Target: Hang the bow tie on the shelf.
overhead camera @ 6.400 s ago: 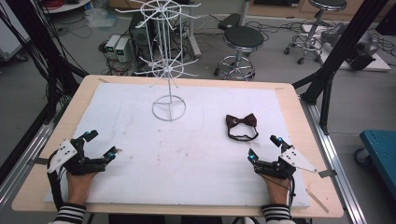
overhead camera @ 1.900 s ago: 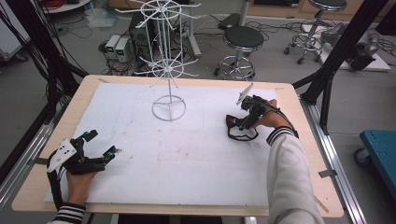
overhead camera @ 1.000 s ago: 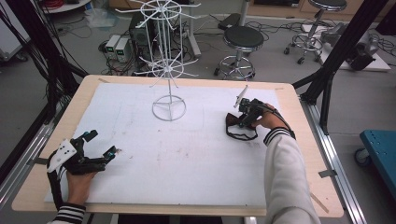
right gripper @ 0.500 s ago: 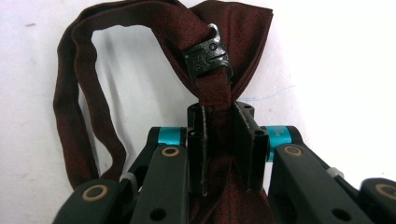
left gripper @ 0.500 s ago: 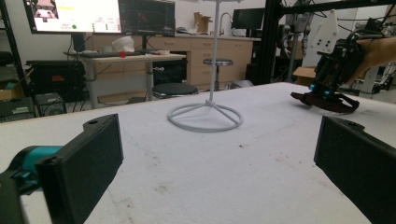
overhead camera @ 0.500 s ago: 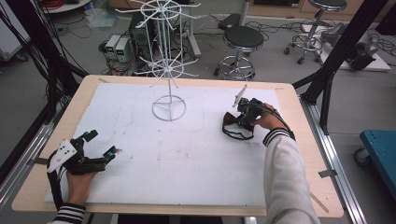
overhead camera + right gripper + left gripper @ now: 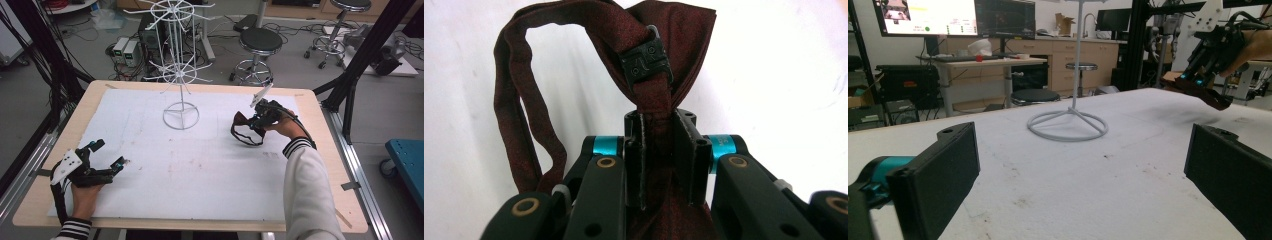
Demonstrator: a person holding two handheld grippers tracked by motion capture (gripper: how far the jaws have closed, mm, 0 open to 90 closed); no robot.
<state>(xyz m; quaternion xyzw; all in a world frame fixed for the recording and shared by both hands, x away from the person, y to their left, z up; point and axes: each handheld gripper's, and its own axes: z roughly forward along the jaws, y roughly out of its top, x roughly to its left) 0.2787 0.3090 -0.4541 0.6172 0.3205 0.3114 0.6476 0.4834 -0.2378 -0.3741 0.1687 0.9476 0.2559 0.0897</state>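
Lifted a little since a moment ago, the dark red fabric bow tie (image 7: 246, 128) now hangs over the white foam-covered table (image 7: 150, 200), right of the white wire display stand (image 7: 181, 75). Its middle is pinched in the right gripper (image 7: 258, 120), strap loop dangling, while the left gripper (image 7: 107, 156) rests near the table's front edge, jaws wide apart.

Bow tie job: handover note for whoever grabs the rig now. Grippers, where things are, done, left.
Right gripper: shut on the bow tie, pinched at its centre band; strap loop hangs free, tie lifted off the white mat.
Left gripper: open, holding nothing, resting at the near left of the mat.
Wire rack: upright at the far centre, no items on its arms.
Done: tie grasped and picked up.
Left: probably carry it to the rack and hang it by the strap.
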